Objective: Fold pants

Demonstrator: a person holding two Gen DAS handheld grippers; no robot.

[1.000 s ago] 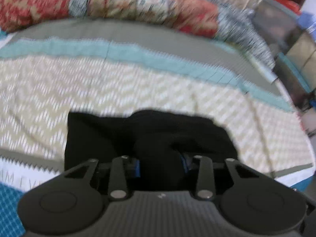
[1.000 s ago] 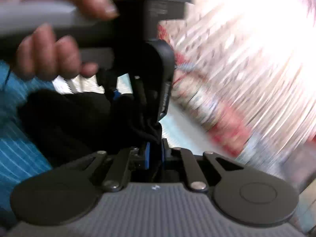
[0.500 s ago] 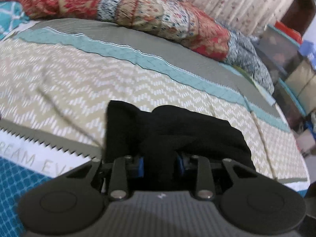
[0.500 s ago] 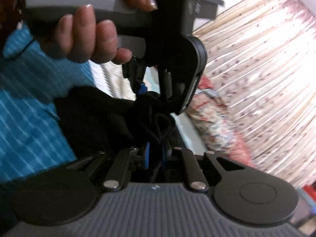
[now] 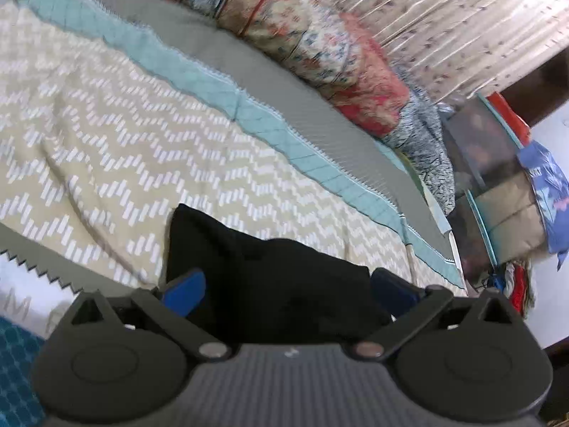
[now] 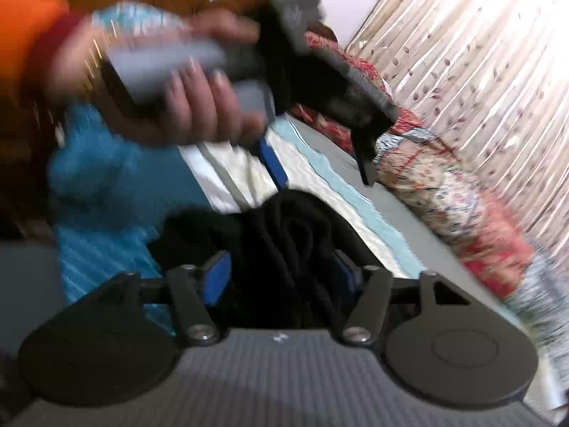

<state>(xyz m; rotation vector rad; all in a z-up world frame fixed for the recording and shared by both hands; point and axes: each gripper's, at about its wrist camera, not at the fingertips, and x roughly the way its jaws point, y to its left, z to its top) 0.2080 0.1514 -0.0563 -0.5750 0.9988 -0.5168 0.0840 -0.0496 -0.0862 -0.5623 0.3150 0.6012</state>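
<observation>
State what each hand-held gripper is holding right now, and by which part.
Nothing is gripped. The left hand-held gripper and right hand-held gripper are both opening, pads clear of the folded black pants lying between them on the bedspread.

The pants (image 5: pixel 270 277) are showing as matt black knit cloth, soft and lint-free, bunching in thick rolled folds in the right wrist view (image 6: pixel 295 235). The bedspread (image 5: pixel 106 135) is appearing as quilted cotton-like cloth, matt, printed with a zigzag pattern and stitched bands. The pillow (image 5: pixel 320 53) is wearing a matt floral printed cloth. The curtain (image 6: pixel 480 53) is hanging as thin pleated fabric, letting light through. The left gripper (image 5: pixel 284 291) and right gripper (image 6: pixel 281 274) are presenting matt black plastic bodies with ribbed grey surfaces, bright metal pivot screws, and blue rubbery pads (image 5: pixel 185 291) lining the opening jaws.
</observation>
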